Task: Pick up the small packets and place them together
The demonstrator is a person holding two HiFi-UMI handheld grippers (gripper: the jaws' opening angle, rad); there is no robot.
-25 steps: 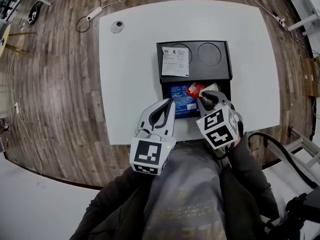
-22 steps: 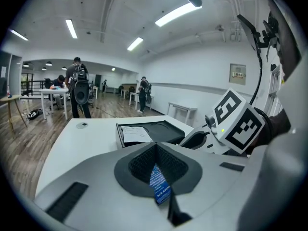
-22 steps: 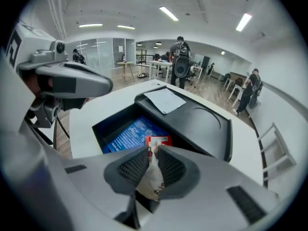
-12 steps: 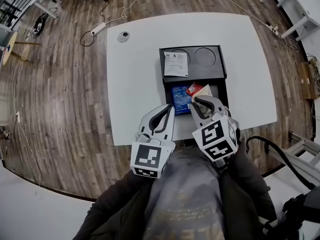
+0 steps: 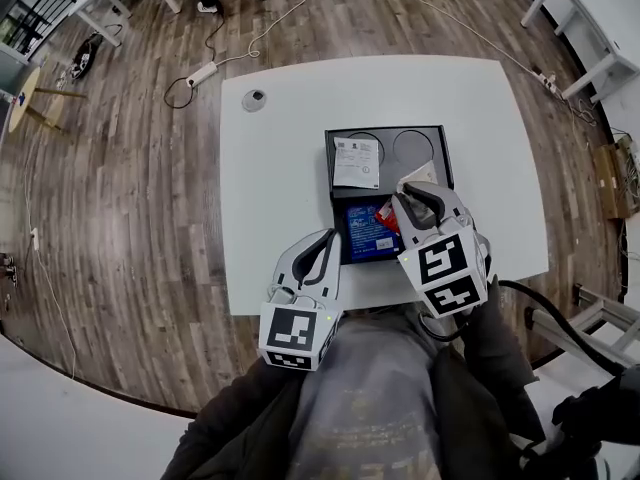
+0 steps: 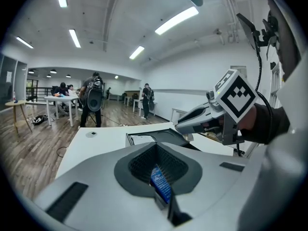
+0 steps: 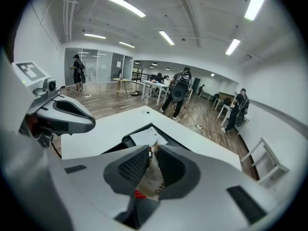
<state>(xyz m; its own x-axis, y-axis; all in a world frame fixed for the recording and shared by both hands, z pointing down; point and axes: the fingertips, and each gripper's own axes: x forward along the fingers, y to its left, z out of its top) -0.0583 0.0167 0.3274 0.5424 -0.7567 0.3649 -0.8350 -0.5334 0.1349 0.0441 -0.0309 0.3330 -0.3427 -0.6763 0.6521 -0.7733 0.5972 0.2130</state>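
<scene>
**Head view.** We take the black tray [image 5: 413,150] on the tabletop [image 5: 280,168] as the reference. The left tongs [image 5: 333,236] sit at the tray's near-left corner, just outside its wall. The right tongs [image 5: 402,196] hang over the right half of the tray's near compartment. A flat blue packet [image 5: 368,230] lies in that compartment, between the two tongs. A beige packet [image 5: 420,174] projects past the right tips.

**Left gripper view.** The left tongs [image 6: 158,150] are clamped on a blue sachet [image 6: 160,183]. It stands on edge deep in the throat, with its long axis along the jaws. The tray [image 6: 163,135] lies ahead and below.

**Right gripper view.** The right tongs [image 7: 153,150] are closed on the beige packet [image 7: 153,174]. Its long axis runs from throat to tips, with a red end at the throat. The tray [image 7: 126,139] lies straight ahead.

We judge the near compartment to be the likely collecting place. The right tongs are nearer to it, already above it. The left tongs must first cross the tray's near wall.
</scene>
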